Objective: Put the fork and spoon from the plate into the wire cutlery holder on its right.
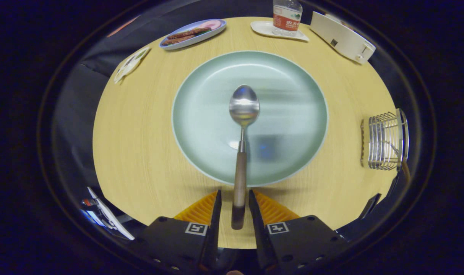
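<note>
Currently the gripper (234,200) fingers flank the brown wooden handle of the steel-bowled spoon (242,126), a slim gap showing on each side; whether they pinch it I cannot tell. Its polished oval bowl lies over the round, glossy pale-green plate (201,114). Right of the plate, well apart, stands the chrome wire cutlery holder (385,141); bare wood-grain tabletop (132,133) lies between.

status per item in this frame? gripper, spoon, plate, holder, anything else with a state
hand-held gripper: fingers close either side of the spoon handle; contact can't be told
spoon: bowl up, over the plate, handle between the fingers
green plate: upright on the table
wire cutlery holder: to the plate's right, contents unclear
bottle: standing on a white tray
small plate: holds food
</note>
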Demonstrator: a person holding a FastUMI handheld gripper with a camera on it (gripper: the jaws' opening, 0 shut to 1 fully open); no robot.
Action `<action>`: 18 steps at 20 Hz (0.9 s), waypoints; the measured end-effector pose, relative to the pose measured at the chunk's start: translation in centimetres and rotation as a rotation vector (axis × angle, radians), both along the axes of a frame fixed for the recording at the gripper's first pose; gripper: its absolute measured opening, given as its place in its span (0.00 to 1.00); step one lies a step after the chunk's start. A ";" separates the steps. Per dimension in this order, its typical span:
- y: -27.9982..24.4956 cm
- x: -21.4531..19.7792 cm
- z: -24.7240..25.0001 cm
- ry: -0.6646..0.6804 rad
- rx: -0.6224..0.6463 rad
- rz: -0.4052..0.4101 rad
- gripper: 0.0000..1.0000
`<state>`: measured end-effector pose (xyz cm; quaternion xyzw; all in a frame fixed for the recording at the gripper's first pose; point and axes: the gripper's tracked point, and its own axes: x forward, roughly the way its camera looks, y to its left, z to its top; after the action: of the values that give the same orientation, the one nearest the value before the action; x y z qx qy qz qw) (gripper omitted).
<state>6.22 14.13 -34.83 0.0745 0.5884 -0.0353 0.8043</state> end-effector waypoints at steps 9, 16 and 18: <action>-1.5 -0.3 1.8 -0.028 -0.010 0.030 0.01; -3.1 -2.4 6.6 -0.057 0.003 0.071 0.01; -3.8 -3.1 8.4 -0.064 0.027 0.070 0.00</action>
<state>3.07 10.30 -26.41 0.0656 0.5651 0.0032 0.8224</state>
